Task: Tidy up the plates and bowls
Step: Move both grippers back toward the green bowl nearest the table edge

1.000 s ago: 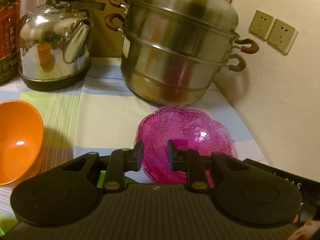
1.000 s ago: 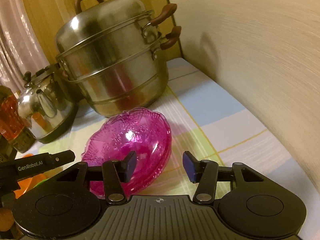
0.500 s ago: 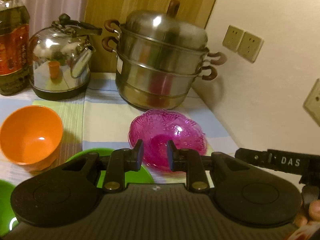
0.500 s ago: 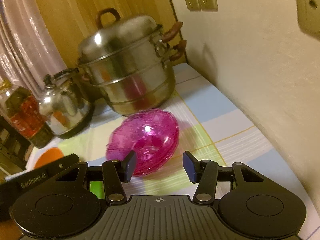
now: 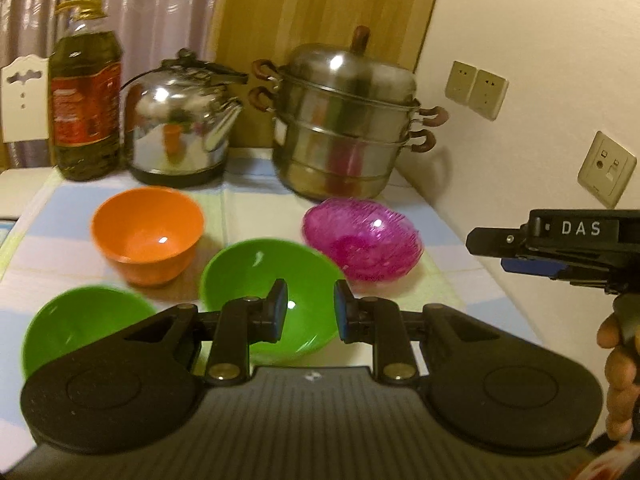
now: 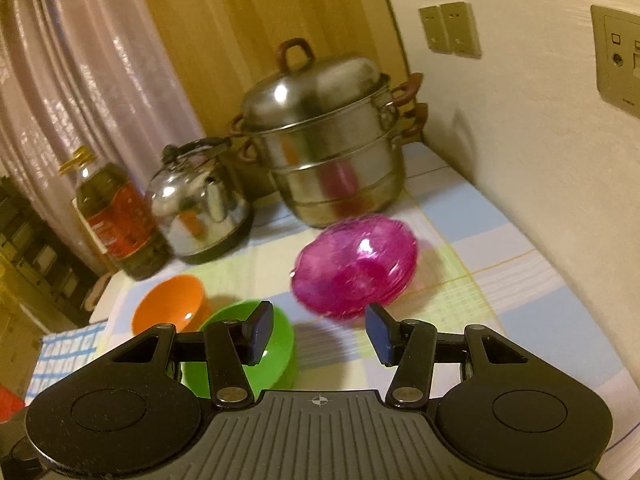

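In the left wrist view the left gripper [image 5: 307, 306] fills the lower part of the frame; its jaws stand a little apart with nothing between them. Behind them, at the middle, sits a green bowl [image 5: 269, 295] on the worktop [image 5: 248, 216]. A second green bowl [image 5: 82, 326] is at lower left, an orange bowl [image 5: 147, 234] is above it, and a pink glass bowl [image 5: 362, 246] lies right of centre, just in front of the steel steamer pot [image 5: 346, 128]. A kettle [image 5: 180, 124] and an oil bottle [image 5: 86, 96] stand at upper left. The right gripper [image 6: 318, 332], in its own view, has its jaws spread wider and empty, with the pink glass bowl beyond them.
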`<state>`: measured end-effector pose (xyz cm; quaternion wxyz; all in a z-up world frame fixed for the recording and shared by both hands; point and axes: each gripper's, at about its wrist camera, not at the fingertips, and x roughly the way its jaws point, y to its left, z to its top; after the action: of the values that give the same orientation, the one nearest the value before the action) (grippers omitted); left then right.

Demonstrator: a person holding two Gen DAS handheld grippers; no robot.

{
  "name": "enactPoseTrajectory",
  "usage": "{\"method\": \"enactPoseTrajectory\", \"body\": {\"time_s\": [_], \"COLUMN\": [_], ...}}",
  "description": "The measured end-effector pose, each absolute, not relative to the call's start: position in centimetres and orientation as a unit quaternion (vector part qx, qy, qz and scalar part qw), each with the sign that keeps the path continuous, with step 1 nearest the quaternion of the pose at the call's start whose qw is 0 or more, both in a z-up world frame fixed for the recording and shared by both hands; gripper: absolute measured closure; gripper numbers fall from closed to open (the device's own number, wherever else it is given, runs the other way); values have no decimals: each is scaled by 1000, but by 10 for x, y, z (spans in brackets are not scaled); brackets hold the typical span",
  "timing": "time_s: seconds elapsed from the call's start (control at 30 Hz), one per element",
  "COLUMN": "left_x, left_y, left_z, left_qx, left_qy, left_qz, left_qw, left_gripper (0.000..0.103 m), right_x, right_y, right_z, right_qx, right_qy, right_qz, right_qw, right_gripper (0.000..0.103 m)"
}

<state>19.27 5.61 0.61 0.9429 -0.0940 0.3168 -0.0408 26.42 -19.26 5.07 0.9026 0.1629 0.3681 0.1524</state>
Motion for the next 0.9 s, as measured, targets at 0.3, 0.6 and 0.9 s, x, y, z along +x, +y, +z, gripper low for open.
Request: {"method": "enactPoseTrajectory", "body": {"time_s": [0.3, 0.6, 0.9], "left_x": [150, 131, 143], "left_y": [92, 163, 230], "left_z": [-7, -12, -33], "left_qx": [-63, -49, -81], "left_qy": [320, 331, 359], "left_qz": [20, 82, 113], "left_qw": [945, 939, 923], "left_gripper": [79, 73, 71], "right_x": [232, 225, 240], "right_y": [-152, -86, -26], "right_z": [17, -7, -24], "right_qx": [125, 117, 76], "right_qy": [381, 417, 436], "right_qz": [215, 291, 334], "right_qw": [891, 853, 832], "right_gripper": [52, 52, 52]}}
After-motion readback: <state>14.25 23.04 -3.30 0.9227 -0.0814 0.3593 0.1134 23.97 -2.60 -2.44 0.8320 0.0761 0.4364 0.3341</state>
